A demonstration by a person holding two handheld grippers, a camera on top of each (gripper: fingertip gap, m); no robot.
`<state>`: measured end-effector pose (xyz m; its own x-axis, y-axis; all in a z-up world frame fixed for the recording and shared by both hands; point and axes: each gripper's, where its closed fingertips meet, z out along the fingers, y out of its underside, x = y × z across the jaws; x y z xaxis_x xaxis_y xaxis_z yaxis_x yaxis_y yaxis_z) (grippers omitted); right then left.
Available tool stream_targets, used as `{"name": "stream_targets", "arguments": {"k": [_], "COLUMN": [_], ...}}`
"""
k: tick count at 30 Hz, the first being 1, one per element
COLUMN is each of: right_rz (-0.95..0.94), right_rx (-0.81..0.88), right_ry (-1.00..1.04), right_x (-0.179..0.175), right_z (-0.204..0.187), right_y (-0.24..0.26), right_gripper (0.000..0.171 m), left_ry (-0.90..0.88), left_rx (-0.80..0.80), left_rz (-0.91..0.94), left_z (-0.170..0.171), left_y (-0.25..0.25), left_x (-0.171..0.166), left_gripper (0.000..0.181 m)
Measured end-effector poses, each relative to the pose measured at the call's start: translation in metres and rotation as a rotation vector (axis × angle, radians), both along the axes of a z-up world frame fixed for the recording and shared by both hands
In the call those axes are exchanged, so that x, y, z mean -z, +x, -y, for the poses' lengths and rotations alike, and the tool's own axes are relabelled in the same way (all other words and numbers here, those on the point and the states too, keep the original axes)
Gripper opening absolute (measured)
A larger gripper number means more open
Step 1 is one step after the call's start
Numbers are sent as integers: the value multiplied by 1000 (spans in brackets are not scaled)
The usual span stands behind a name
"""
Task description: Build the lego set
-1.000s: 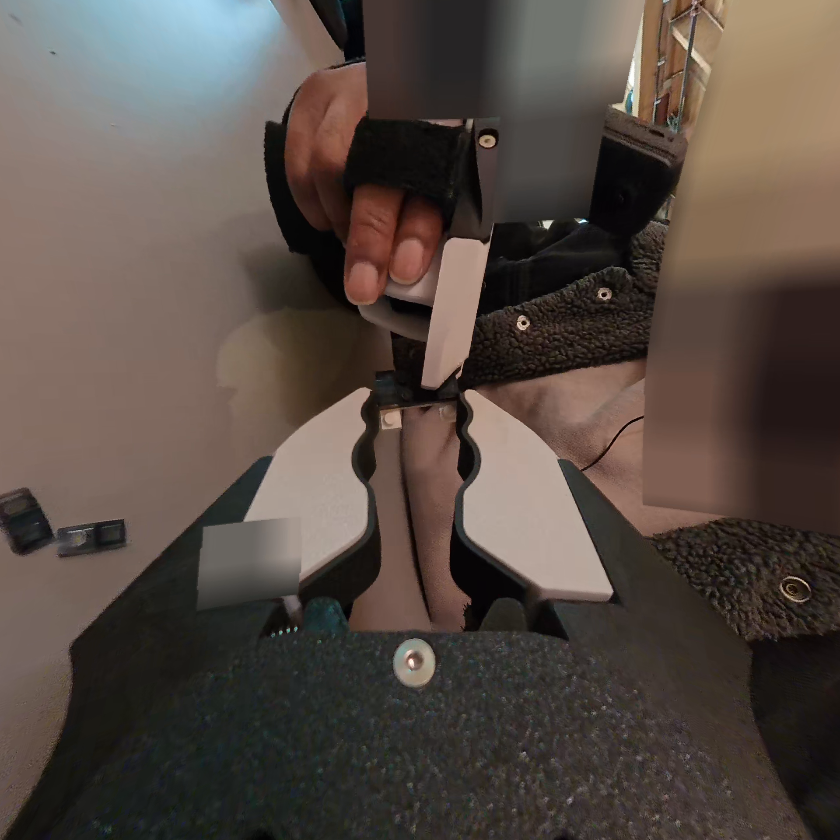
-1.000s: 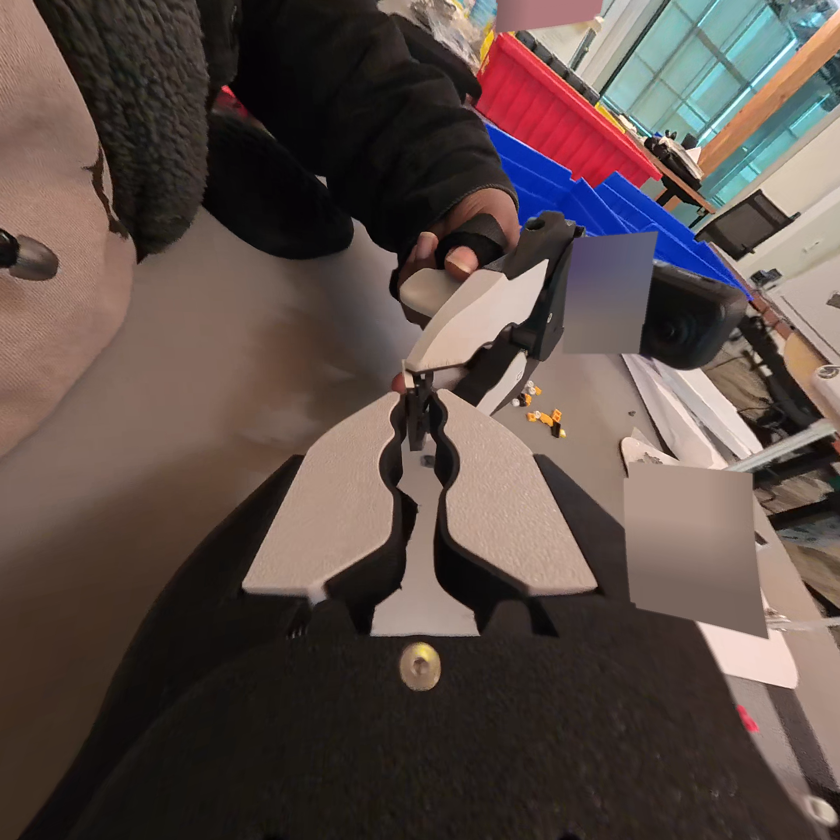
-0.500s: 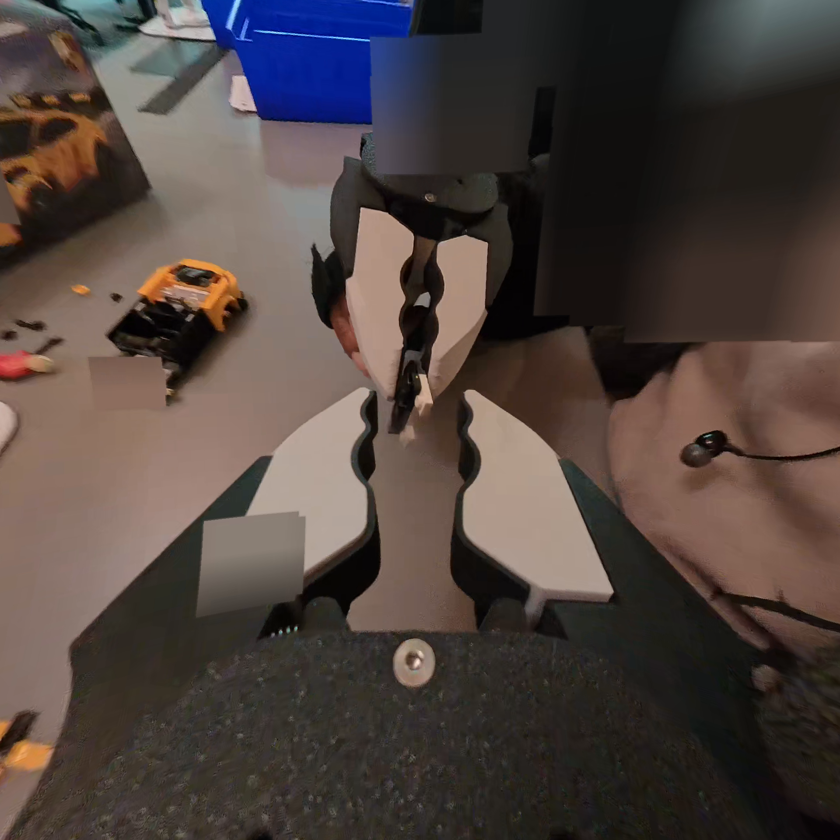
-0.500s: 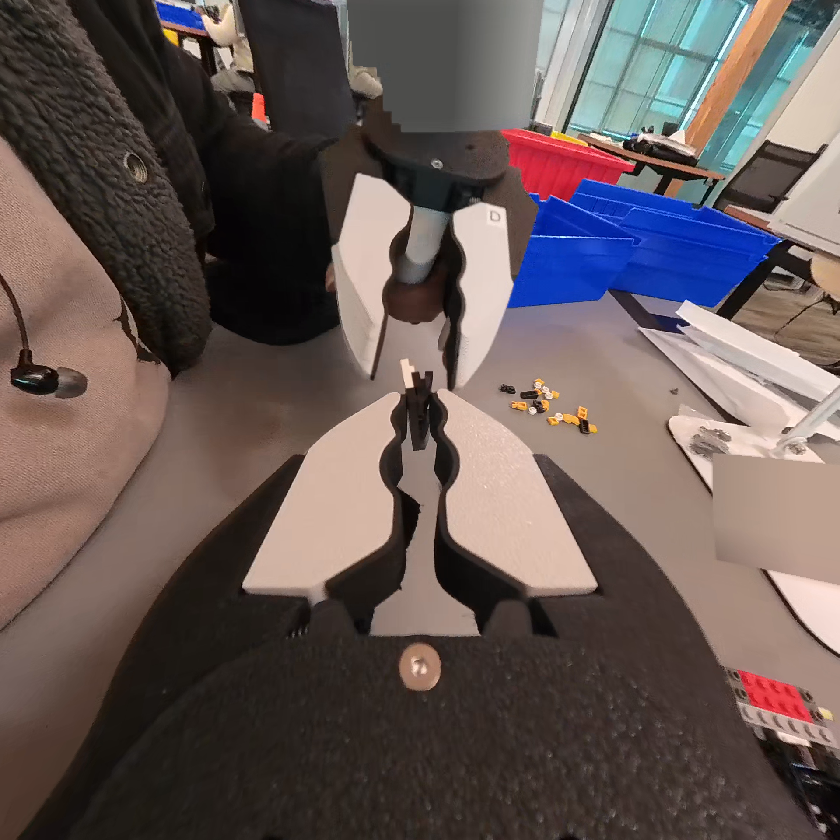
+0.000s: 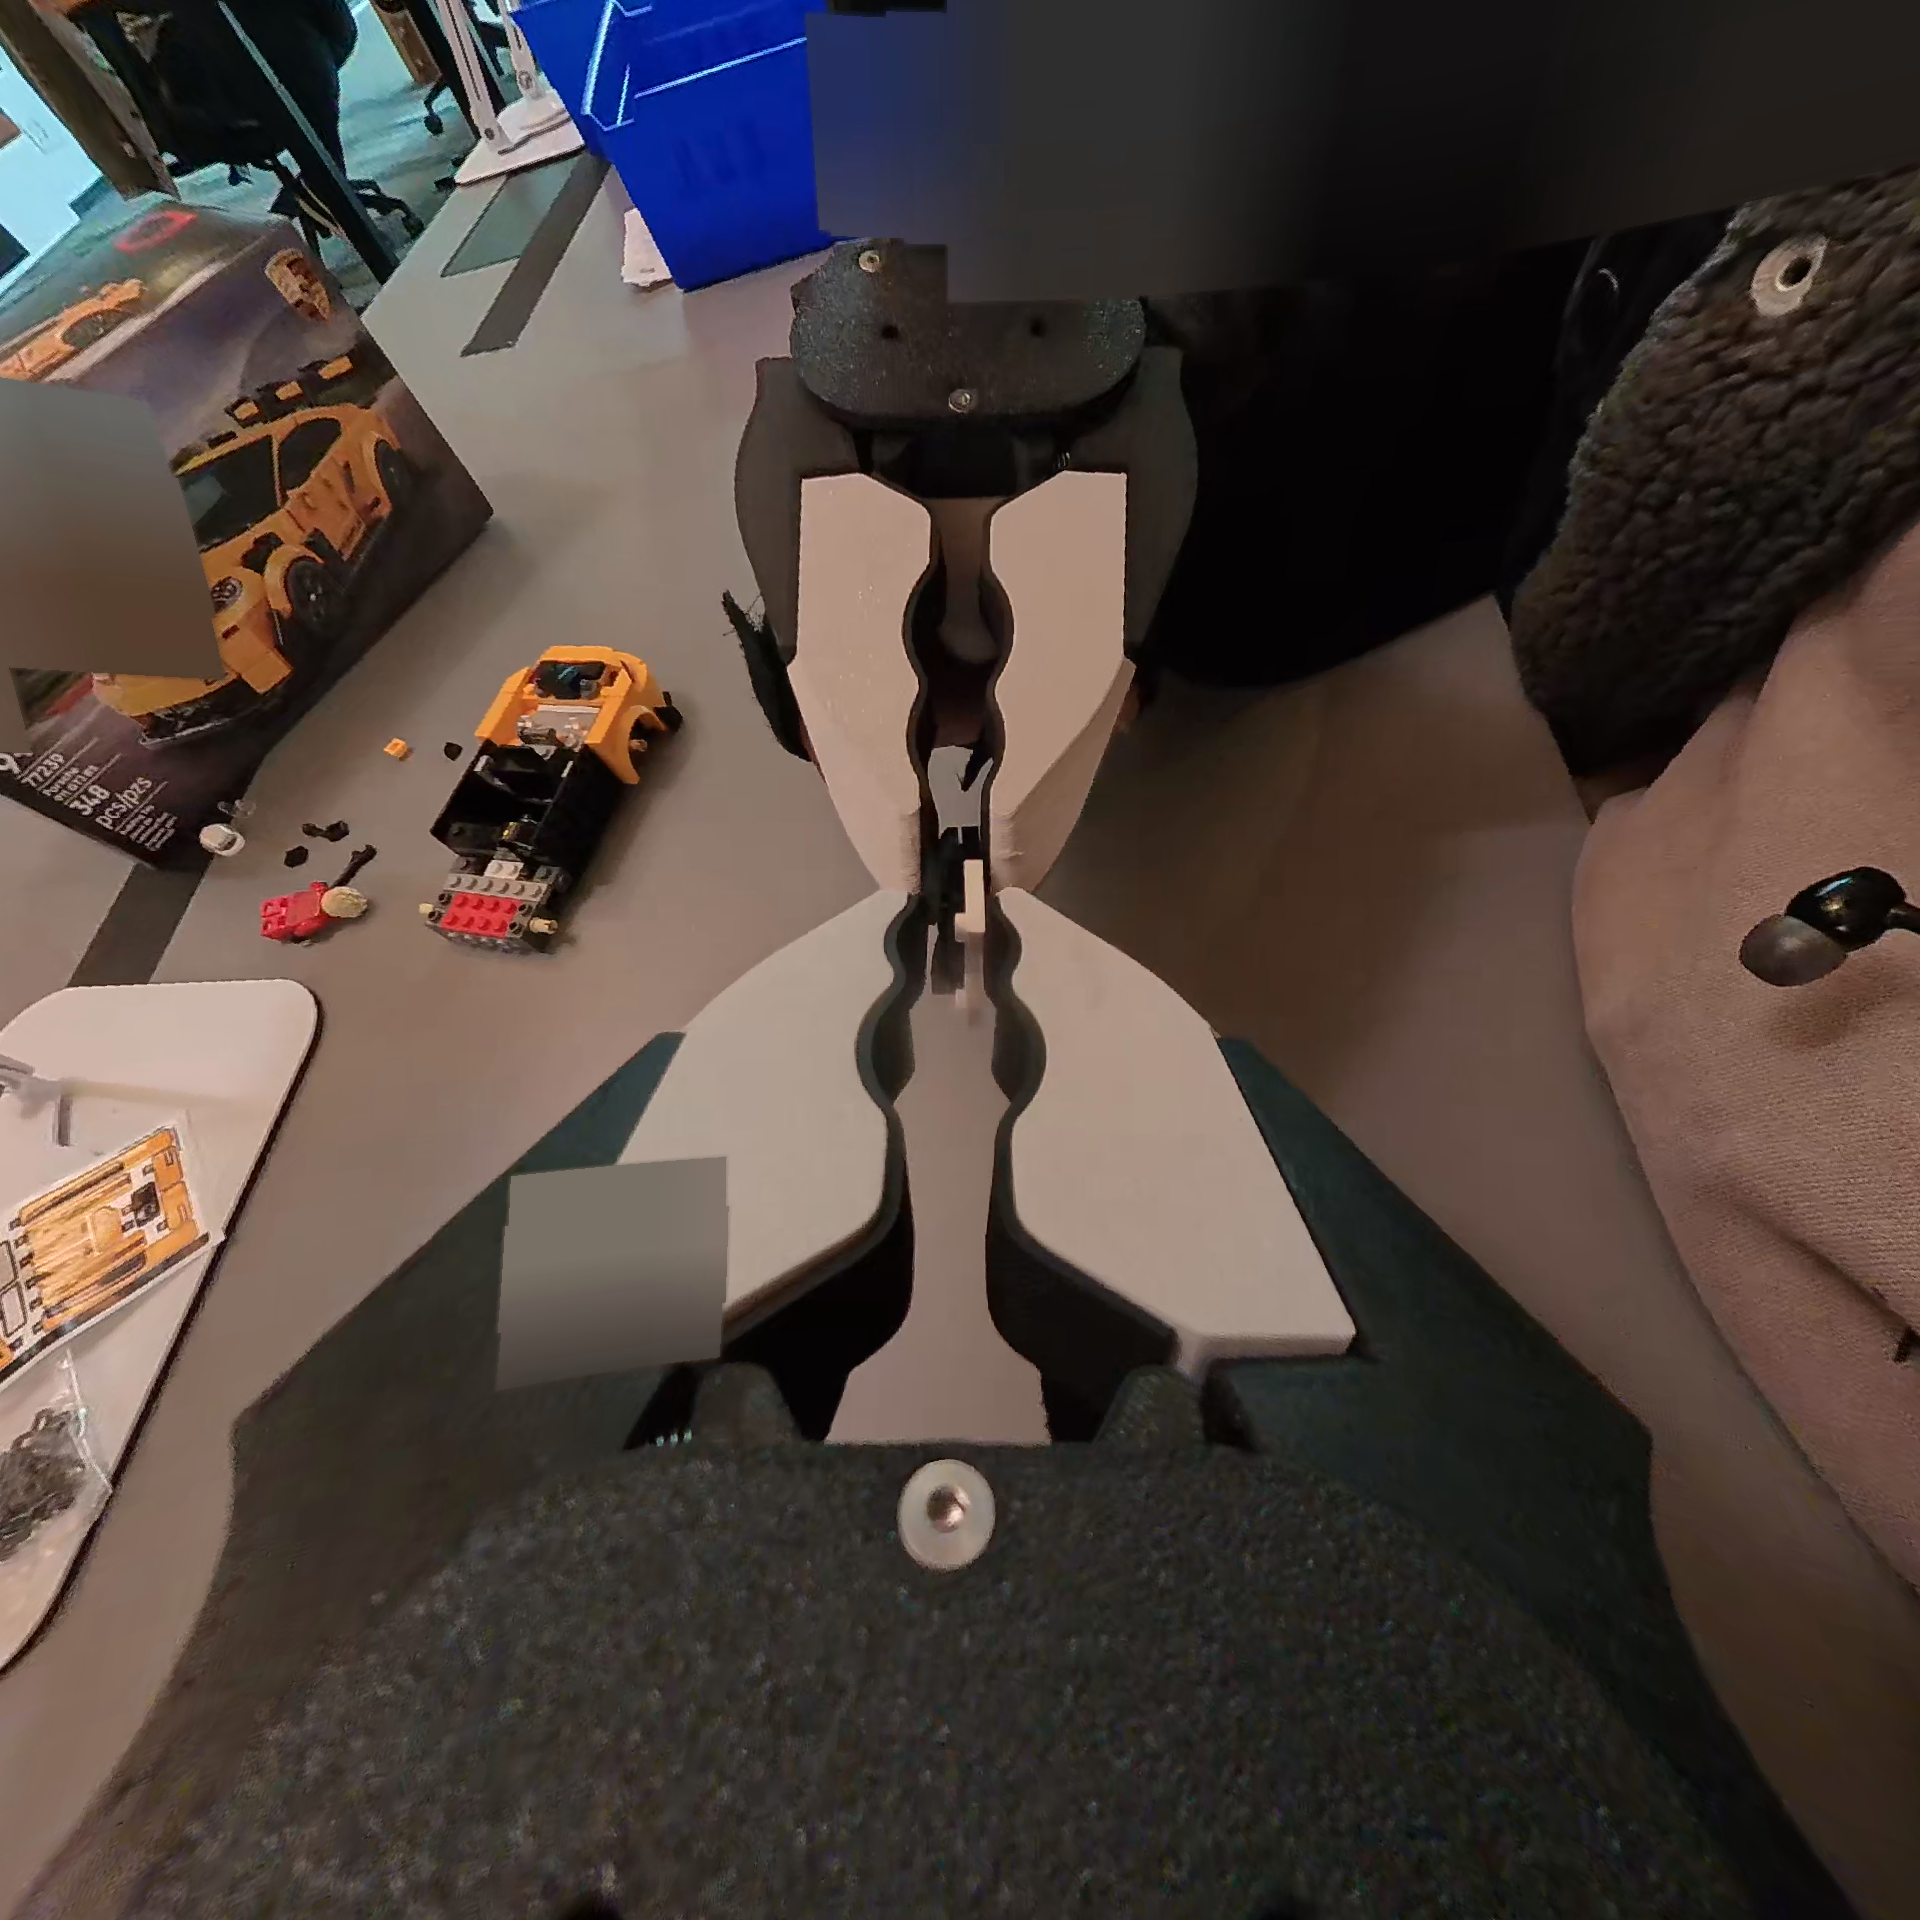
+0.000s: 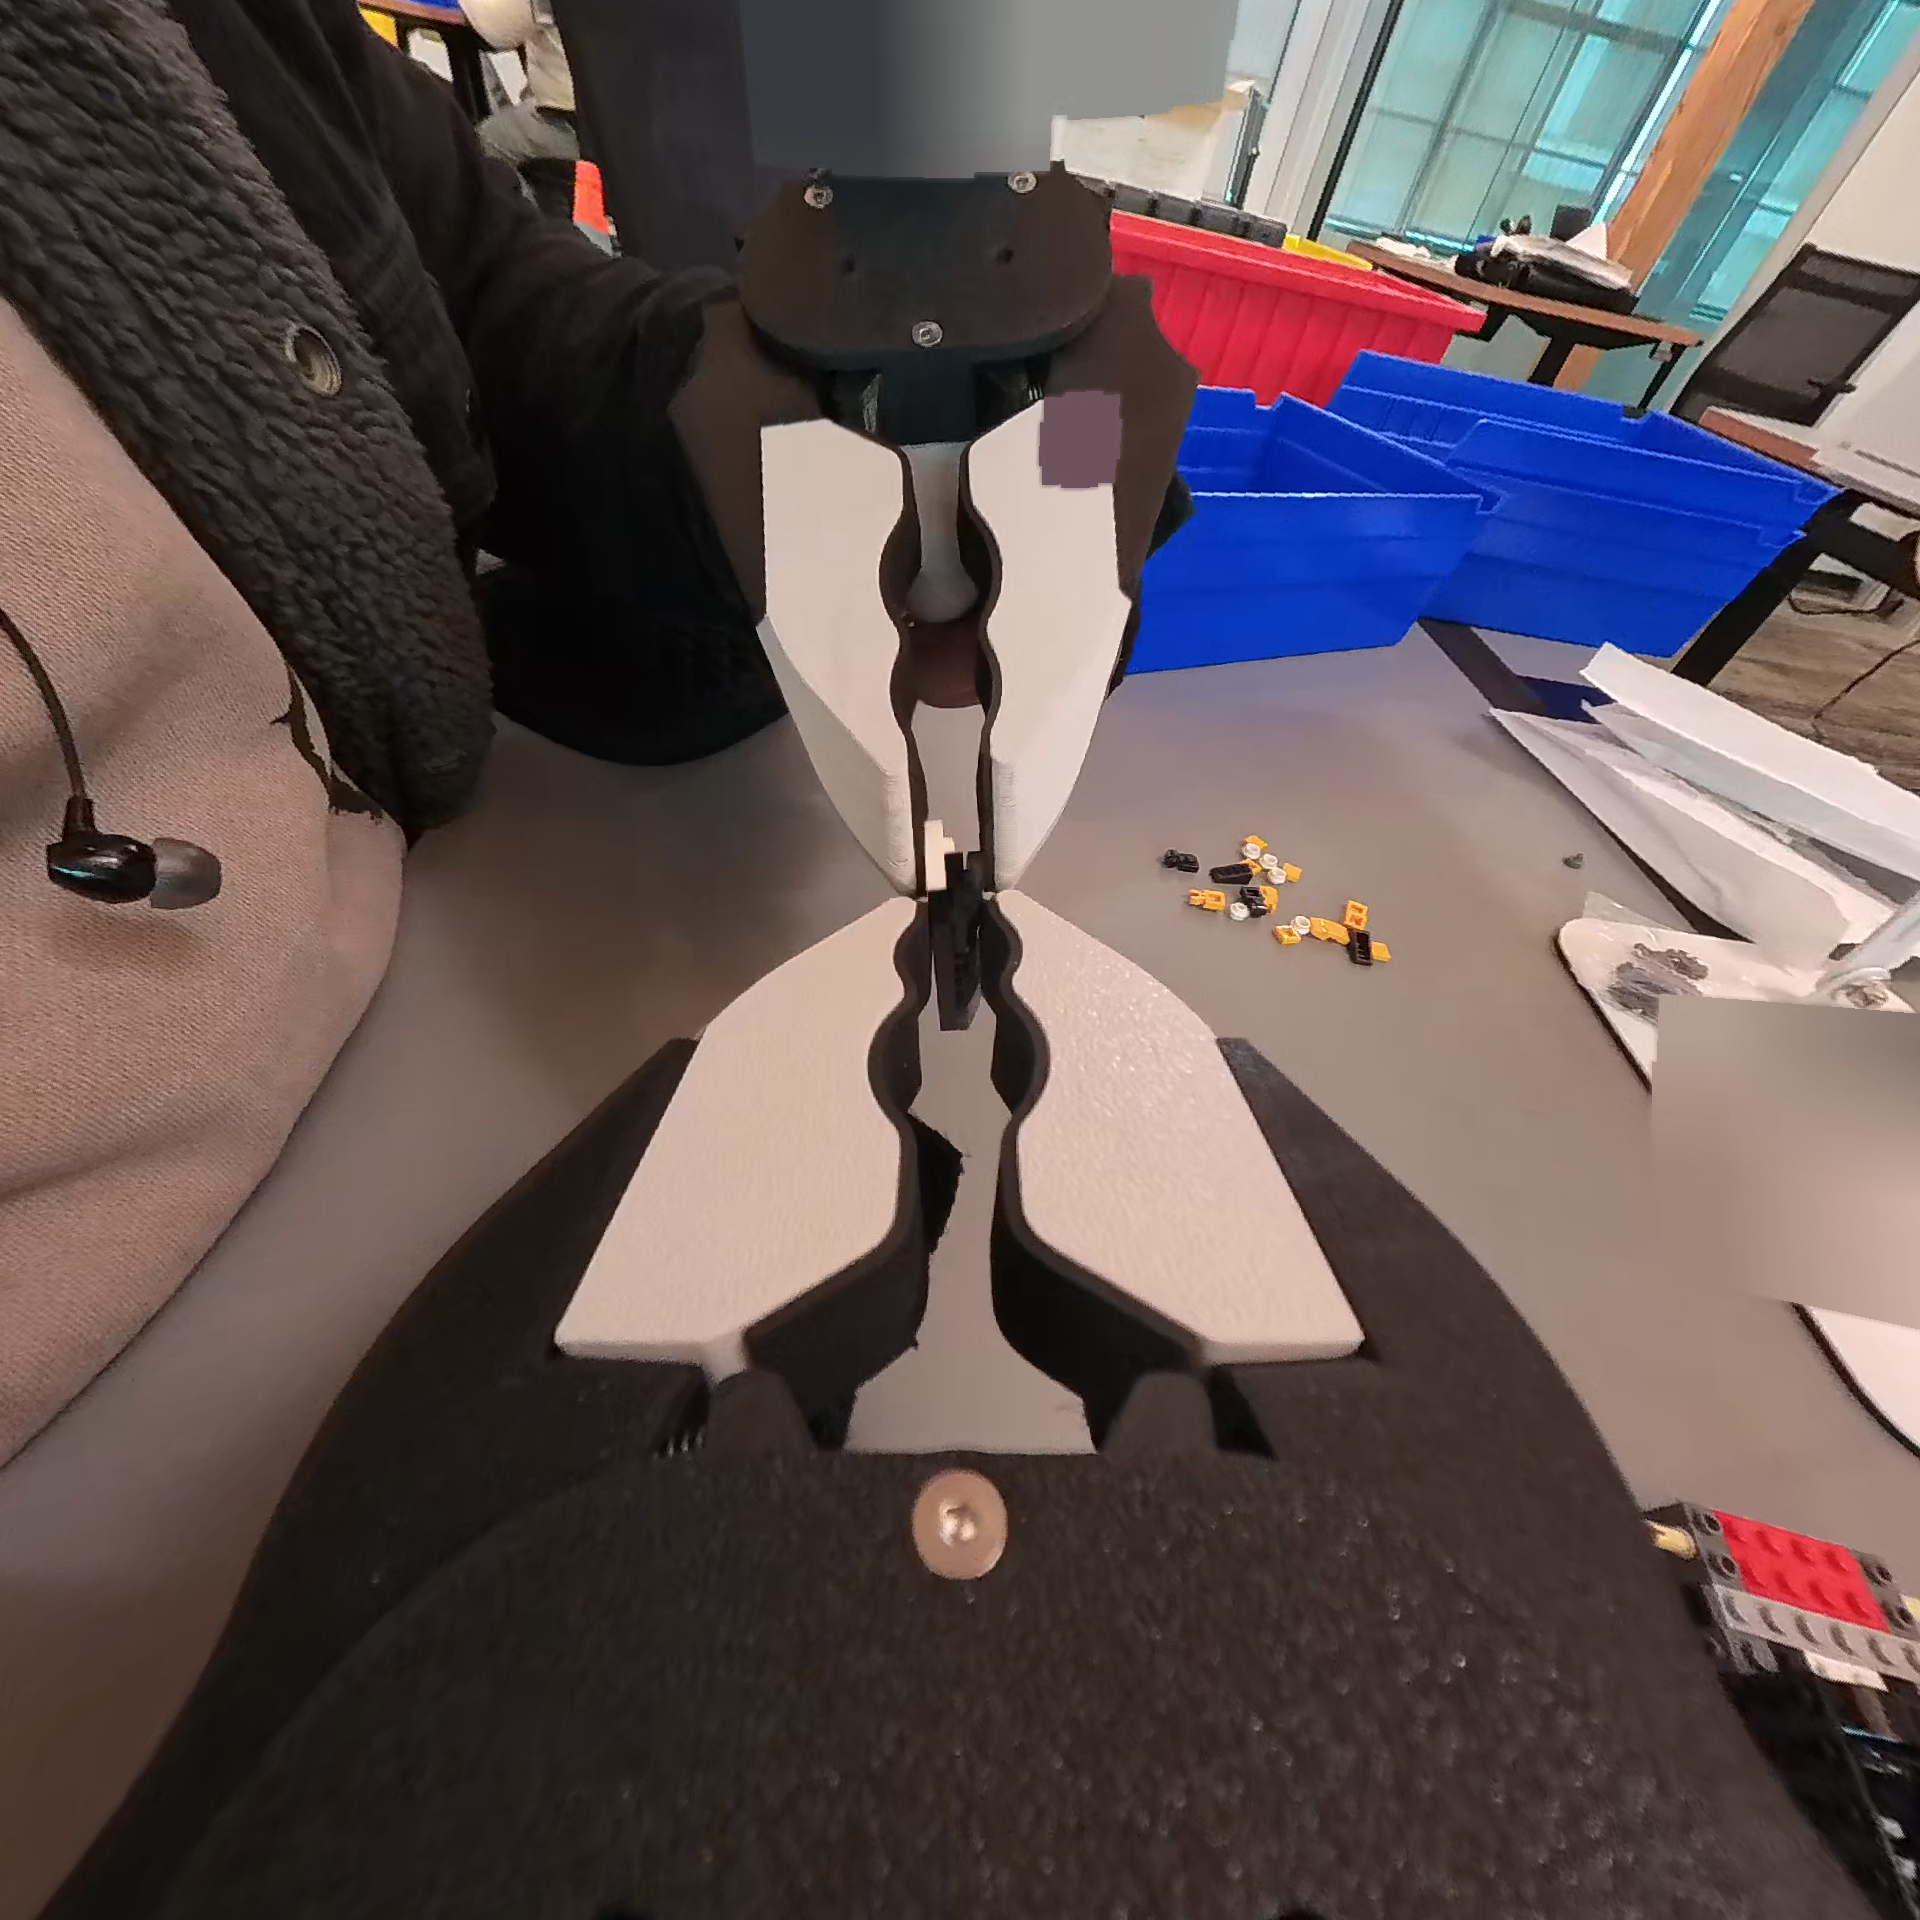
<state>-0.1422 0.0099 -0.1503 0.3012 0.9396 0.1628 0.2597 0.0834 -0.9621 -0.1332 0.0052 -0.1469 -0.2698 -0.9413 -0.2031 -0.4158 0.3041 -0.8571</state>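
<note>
Showing half-built car point(image 5: 551, 790) only in L view; loose bits point(image 6: 1283, 902) R.

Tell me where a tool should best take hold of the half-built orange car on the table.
Probably across the black middle of the half-built orange car, coming from above onto its long sides: it lies flat on the table, and its orange end flares wider.

The right tool point(image 6: 951, 920) pinches a black lego piece point(image 6: 958, 971), tip to tip with the left tool point(image 6: 951, 878), which seems to grip a white piece point(image 6: 936, 855). Loose bricks point(image 6: 1283, 902) lie on the worktop point(image 6: 1455, 1039).
</note>
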Motion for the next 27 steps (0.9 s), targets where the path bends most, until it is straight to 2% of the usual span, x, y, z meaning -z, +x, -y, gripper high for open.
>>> {"name": "stream_targets", "arguments": {"k": [14, 27], "right_rz": [30, 43], "right_rx": [89, 86], "right_ry": [21, 62], "right_x": [-1, -6], "right_z": [-12, -10], "right_y": [3, 7], "right_gripper": [8, 8], "left_ry": [-7, 13], "left_rx": [-95, -101], "left_rz": [69, 94], "left_z": [-12, -12], "left_y": [2, 4], "left_x": [-1, -5], "left_gripper": [9, 9]}}
